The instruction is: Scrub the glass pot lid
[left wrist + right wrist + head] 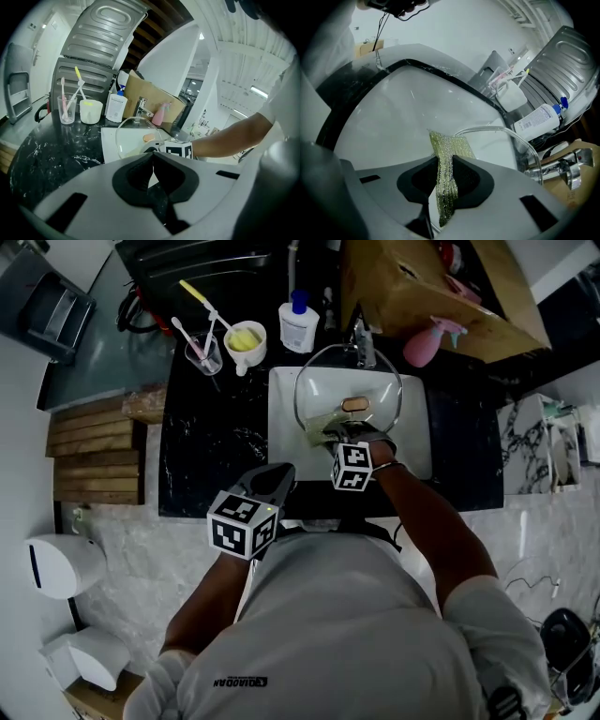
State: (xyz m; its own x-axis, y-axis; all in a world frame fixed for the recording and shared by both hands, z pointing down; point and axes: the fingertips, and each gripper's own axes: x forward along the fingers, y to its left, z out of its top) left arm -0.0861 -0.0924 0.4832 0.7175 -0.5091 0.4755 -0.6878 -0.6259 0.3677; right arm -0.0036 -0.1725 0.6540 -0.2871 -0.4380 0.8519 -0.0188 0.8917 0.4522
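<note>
Glass pot lid (pixel 328 381): stands on edge, tilted, in back half of white sink (pixel 281 442). Top rim is near faucet (pixel 364 348); tan knob (pixel 354 405) faces the person.

Right gripper (pixel 345 439): inside sink, at lid's front face, holding green mesh scrub cloth (pixel 322 430). Cloth's free end meets lid's lower-left rim.

Left gripper (pixel 270 482): over counter at sink's front-left corner, apart from lid.

View differences:
- Head view: layout only; neither gripper's finger gap is visible.
- Right gripper view: right gripper (pixel 445 171) fingers pinch the cloth (pixel 449 152), which runs up btwn the pads as a folded strip and fans out beyond the tips. Lid (pixel 520 140) shows as a clear curved rim to right of cloth. Sink bowl (pixel 403 117) fills bkgd.
- Left gripper view: left gripper (pixel 152 164) fingers pressed together, nothing btwn them. Beyond the tips: lid (pixel 133 136), the other gripper's marker cube (pixel 178 151), person's forearm (pixel 229 138).

Surface: black marbled counter (pixel 202 456). Along its back edge, left of faucet: clear cup w/ toothbrushes (pixel 203 354), cream mug (pixel 246 338), white bottle w/ blue cap (pixel 298 324). Right of faucet: pink spray bottle (pixel 427 341) beside cardboard box (pixel 412 287).

Room: wooden slats (pixel 94 451) at counter's left end; white dispenser (pixel 61 566) lower left; pale marbled floor (pixel 169 559).
</note>
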